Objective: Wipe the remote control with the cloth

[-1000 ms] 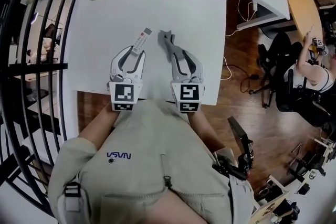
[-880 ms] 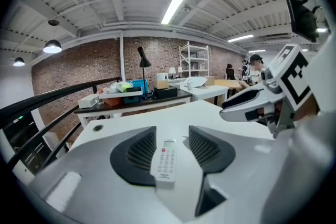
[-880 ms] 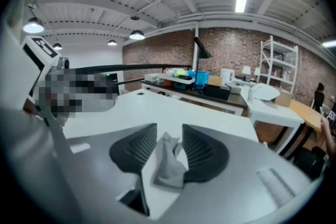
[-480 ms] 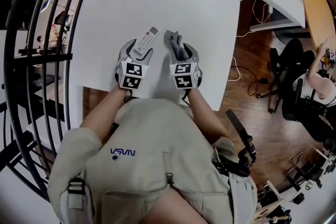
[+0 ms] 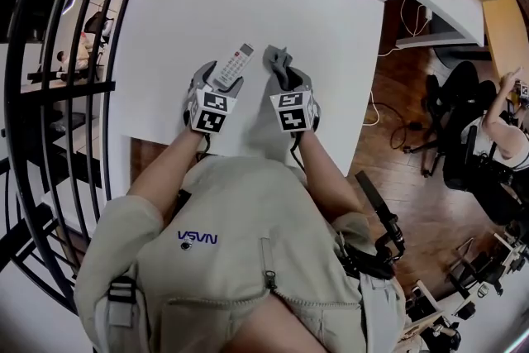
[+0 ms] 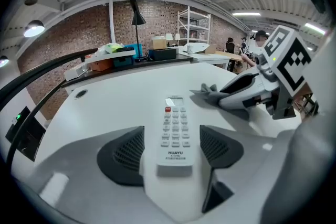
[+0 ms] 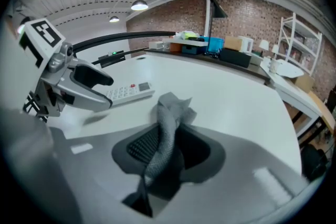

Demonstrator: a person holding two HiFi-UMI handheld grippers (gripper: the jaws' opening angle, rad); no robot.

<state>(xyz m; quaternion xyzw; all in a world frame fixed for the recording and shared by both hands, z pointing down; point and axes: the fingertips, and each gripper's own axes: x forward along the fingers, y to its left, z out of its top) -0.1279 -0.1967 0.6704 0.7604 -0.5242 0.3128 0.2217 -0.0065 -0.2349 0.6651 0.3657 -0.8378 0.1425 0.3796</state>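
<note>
- The white remote control point(image 6: 175, 131) lies buttons-up on the white table point(image 5: 248, 4), its near end between the jaws of the left claw point(image 6: 172, 149) and its far end pointing away from the person.
- The left claw's jaws have just been opening and now stand wide. There is a clear gap on each side of the remote, and neither pad touches it.
- Just to the right, the grey cloth point(image 7: 167, 128) is pinched in the right claw point(image 7: 168, 152). Its jaws have just been closing, and the pads look pressed onto a narrow twist of fabric, with a crumpled tuft standing out past the tips.
- The two claws sit side by side near the table's front edge — close, but apart. The cloth's tuft is near the remote's far end but not on it.
- Wiping looks about to begin; no cloth yet touches the remote.
- Risk one: the remote is loose. A sideways stroke of the cloth would probably slide or spin it across the smooth table unless the left claw first closes on it.
- Risk two: the cloth is held only as a thin rope, so drag against the buttons could pull it out of the pinch, or let bare claw tips scrape the casing.
- Risk three: the claws are working close together — a wide stroke could knock one against the other.
</note>
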